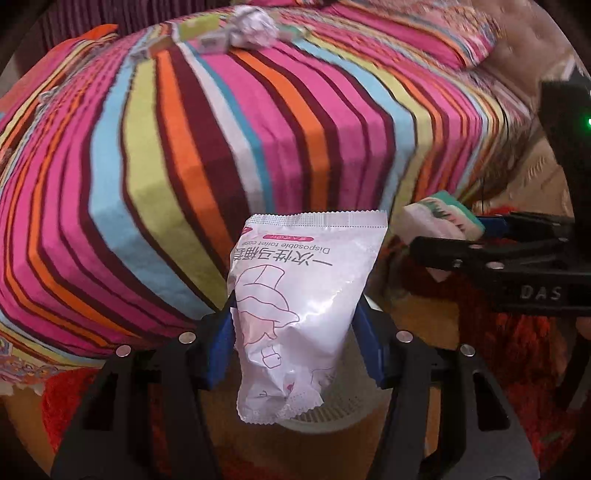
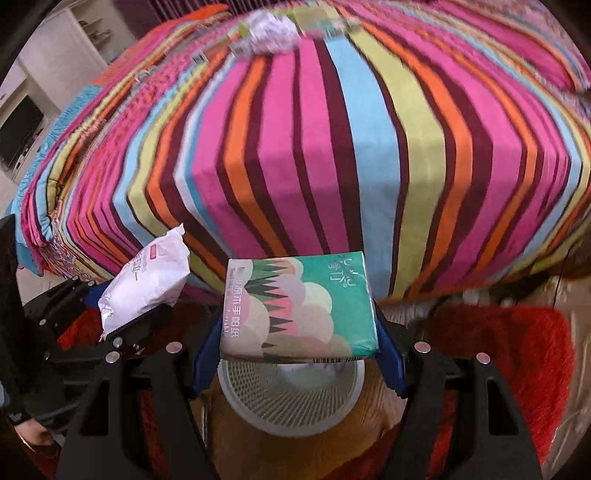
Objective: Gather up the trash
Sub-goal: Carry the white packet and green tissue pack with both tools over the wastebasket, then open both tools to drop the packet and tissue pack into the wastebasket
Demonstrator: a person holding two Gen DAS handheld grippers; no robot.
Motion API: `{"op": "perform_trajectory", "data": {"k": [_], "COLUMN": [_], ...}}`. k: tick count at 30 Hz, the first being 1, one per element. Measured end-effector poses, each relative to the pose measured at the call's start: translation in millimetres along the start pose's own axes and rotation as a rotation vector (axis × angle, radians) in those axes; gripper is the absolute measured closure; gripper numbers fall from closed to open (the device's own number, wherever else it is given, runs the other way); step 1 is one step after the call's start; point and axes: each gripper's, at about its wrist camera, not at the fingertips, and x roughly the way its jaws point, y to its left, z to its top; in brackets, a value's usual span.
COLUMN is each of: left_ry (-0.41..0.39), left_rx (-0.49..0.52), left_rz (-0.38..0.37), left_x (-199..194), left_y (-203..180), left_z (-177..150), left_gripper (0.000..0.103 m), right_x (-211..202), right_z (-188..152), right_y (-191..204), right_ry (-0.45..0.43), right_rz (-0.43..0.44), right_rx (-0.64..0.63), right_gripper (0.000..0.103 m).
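My left gripper (image 1: pixel 295 325) is shut on a white plastic wrapper (image 1: pixel 299 295) with pink print, held above a white mesh bin (image 1: pixel 332 417). The wrapper also shows in the right wrist view (image 2: pixel 147 280). My right gripper (image 2: pixel 299 332) is shut on a green tissue pack (image 2: pixel 299 306), held right over the same mesh bin (image 2: pixel 291 398). The tissue pack shows at the right of the left wrist view (image 1: pixel 443 218). More trash lies on the far side of the striped bed: a crumpled paper ball (image 1: pixel 255 27) and several small packets (image 1: pixel 207 40).
The striped bedspread (image 2: pixel 332 147) fills the upper view, its edge hanging just behind the bin. A red shaggy rug (image 2: pixel 517 354) lies on the wooden floor around the bin. A white cabinet and a dark screen (image 2: pixel 18 129) stand at the far left.
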Motion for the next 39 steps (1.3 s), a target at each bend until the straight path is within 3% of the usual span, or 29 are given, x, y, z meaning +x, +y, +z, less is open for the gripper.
{"op": "perform_trajectory", "data": {"k": [8,15,25,31,39], "left_ry": [0.152,0.297,0.541,0.613,0.702], "left_rx": [0.085,0.091,-0.051,-0.158,-0.231], "left_rz": [0.03,0.085,0.023,0.008,-0.024], "left_x": [37.0,72.9,136.6,159.4,187.6], "left_y": [-21.0,-23.3,-1.1,15.2,26.8], "left_z": [-5.8,-13.9,-30.4,-44.1,-57.1], "left_gripper": [0.046,0.046,0.046,0.046,0.046], "right_x": [39.1,70.6,128.2,162.3,188.0], "right_z": [-16.0,-25.4,-36.2,-43.3,-53.0], "right_y": [-13.9,-21.1,-28.7,-35.4,-45.1], "right_ry": [0.194,0.338,0.514,0.588,0.651], "right_rz": [0.037,0.056,0.067,0.029,0.049], "right_rx": [0.098,0.176,0.285,0.31,0.37], "right_gripper": [0.036,0.036,0.036,0.036,0.036]}}
